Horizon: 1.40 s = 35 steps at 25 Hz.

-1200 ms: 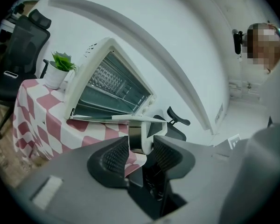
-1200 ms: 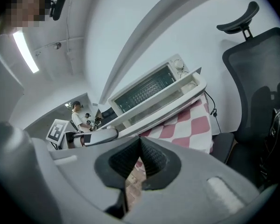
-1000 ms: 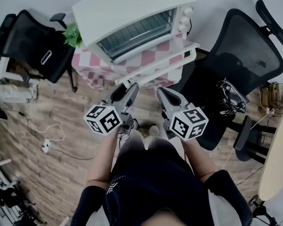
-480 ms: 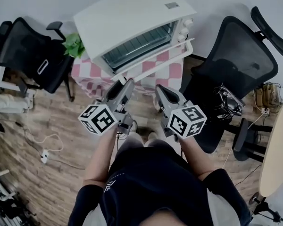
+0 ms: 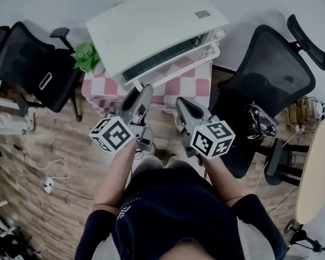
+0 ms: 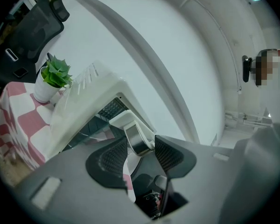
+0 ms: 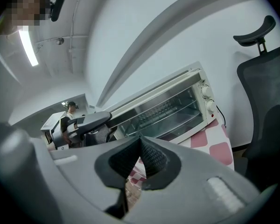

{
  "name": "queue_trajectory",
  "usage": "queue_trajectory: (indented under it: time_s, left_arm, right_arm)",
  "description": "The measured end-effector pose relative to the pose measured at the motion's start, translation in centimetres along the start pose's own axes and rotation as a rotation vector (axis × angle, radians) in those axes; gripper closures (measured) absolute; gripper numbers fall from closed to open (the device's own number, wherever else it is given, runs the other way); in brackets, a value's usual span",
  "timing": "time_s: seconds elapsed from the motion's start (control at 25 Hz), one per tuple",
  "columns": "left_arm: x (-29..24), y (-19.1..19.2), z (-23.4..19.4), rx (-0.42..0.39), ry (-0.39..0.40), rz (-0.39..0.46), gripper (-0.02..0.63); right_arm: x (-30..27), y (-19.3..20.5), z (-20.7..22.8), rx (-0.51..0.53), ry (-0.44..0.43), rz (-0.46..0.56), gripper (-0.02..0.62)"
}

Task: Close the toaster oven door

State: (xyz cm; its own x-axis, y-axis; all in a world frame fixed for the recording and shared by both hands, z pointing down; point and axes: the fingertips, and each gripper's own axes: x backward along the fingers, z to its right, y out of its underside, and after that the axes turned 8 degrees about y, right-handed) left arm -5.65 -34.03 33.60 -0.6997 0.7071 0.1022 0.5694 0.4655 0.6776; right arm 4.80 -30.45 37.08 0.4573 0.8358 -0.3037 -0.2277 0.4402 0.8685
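Note:
The white toaster oven (image 5: 151, 26) stands on a table with a pink checked cloth (image 5: 192, 85). Its glass door (image 5: 168, 58) is tilted up, almost against the front. My left gripper (image 5: 144, 91) reaches up to the door's left end. In the left gripper view its jaws (image 6: 139, 146) stand wide, and the end of the white door handle (image 6: 133, 122) with its metal bracket sits between the fingertips. My right gripper (image 5: 180, 103) hovers beside it below the door, shut with nothing in it (image 7: 141, 143). The right gripper view shows the oven front (image 7: 168, 106).
A small potted plant (image 5: 86, 53) stands on the table left of the oven. Black office chairs flank the table at left (image 5: 32, 58) and right (image 5: 271, 75). A cable (image 5: 54, 177) lies on the wooden floor. A pale round tabletop edge (image 5: 314, 172) is at far right.
The oven door has swung up from about half open to nearly against the oven. My left gripper has risen toward the oven with the door handle; the right has moved little.

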Motion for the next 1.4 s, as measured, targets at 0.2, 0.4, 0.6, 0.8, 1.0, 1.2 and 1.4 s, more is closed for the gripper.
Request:
queue_trajectory:
  time_s: [0.2, 0.4, 0.6, 0.8, 1.0, 1.2, 1.4]
  left_arm:
    - [-0.5, -1.3, -0.4, 0.014, -0.007, 0.041, 0.410]
    - [-0.6, -2.3, -0.1, -0.060, 0.010, 0.052, 0.408]
    - [-0.1, -2.1, -0.2, -0.095, 0.004, 0.038, 0.445]
    - [0.5, -2.1, 0.4, -0.110, 0.016, 0.045, 0.464]
    - [1.7, -2.1, 0.8, -0.128, 0.014, 0.043, 0.531]
    - [3.2, -2.1, 1.1, -0.166, -0.021, 0.035, 0.592]
    - [4.4, -1.6, 1.3, -0.178, -0.038, 0.026, 0.591]
  right_arm:
    - [-0.4, -0.3, 0.0, -0.003, 0.015, 0.002, 0.594]
    - [-0.4, -0.5, 0.4, -0.016, 0.036, 0.014, 0.592]
    - [0.1, -0.6, 0.9, -0.026, 0.052, 0.023, 0.592]
    - [0.8, -0.8, 0.8, -0.022, 0.055, 0.034, 0.592]
    - [1.5, -1.0, 0.5, -0.013, 0.052, 0.048, 0.594]
    - [2.1, -1.2, 0.0, -0.012, 0.044, 0.062, 0.594]
    - [2.9, -1.2, -0.3, -0.002, 0.054, 0.073, 0.594]
